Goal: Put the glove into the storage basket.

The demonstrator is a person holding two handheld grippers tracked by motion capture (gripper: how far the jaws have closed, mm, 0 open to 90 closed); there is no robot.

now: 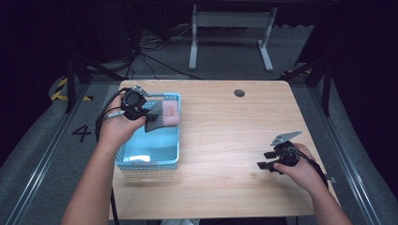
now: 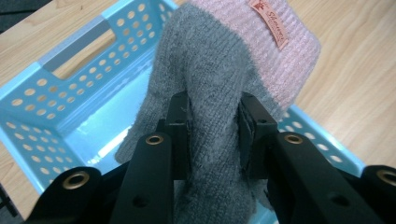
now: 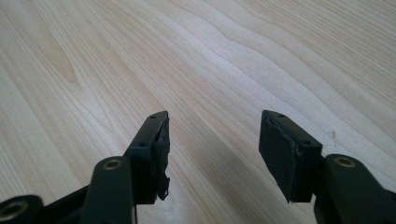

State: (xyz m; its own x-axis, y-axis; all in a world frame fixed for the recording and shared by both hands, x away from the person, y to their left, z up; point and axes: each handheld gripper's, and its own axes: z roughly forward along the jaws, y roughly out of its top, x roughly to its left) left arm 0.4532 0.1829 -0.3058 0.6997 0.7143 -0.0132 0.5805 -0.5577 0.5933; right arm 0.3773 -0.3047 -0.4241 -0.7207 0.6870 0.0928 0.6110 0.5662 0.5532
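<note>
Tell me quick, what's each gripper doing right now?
Left gripper: closed on the grey and pink sock above the blue basket.
Right gripper: open, holding nothing.

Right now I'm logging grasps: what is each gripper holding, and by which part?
The left gripper clamps a grey sock by its grey body, below the pink cuff, over the blue basket. The right gripper is open above the table, holding nothing.

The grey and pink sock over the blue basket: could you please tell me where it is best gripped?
Grip the sock across its grey middle, as the left tool does now, coming from the grey end. The knit is soft and bunches between the pads there; the pink cuff is wider, and hangs free beyond the basket rim.
</note>
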